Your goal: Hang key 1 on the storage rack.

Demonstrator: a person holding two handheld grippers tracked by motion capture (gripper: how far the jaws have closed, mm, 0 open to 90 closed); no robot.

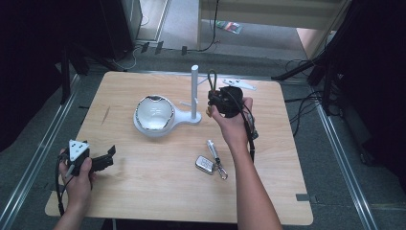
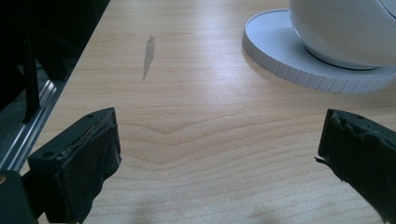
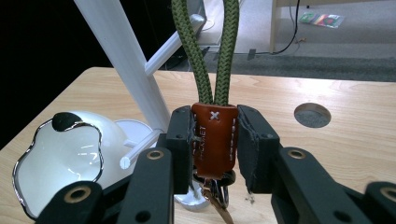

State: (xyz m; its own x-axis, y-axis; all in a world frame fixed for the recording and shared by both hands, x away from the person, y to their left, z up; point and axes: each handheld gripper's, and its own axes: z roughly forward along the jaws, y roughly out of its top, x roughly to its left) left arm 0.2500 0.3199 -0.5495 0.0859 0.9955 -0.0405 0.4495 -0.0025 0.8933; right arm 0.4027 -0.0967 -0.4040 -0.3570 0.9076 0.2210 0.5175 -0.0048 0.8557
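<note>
Lying under everything is a pale wooden table [image 1: 158, 182], square-cornered and sitting on grey flooring with metal rails along both sides and dark equipment and cables crowding the room's edges. Standing near the table's middle is a white stand with an upright post [image 1: 195, 91] on a round base, and a white egg-shaped bowl with a wavy chrome rim [image 1: 154, 115] is resting on that stand's wider disc, looking empty inside. The right gripper [image 3: 215, 140] is hovering raised beside the post, its jaws pinching the brown leather tab of an olive-green braided cord loop [image 3: 214, 51], with a metal clip dangling beneath the tab. The left gripper [image 1: 103, 160] is resting low near the table's left front corner, its jaws spread wide over bare wood. A silver key fob with a strap and clip [image 1: 210, 162] is lying flat in the open front area, well apart from both grippers.
</note>
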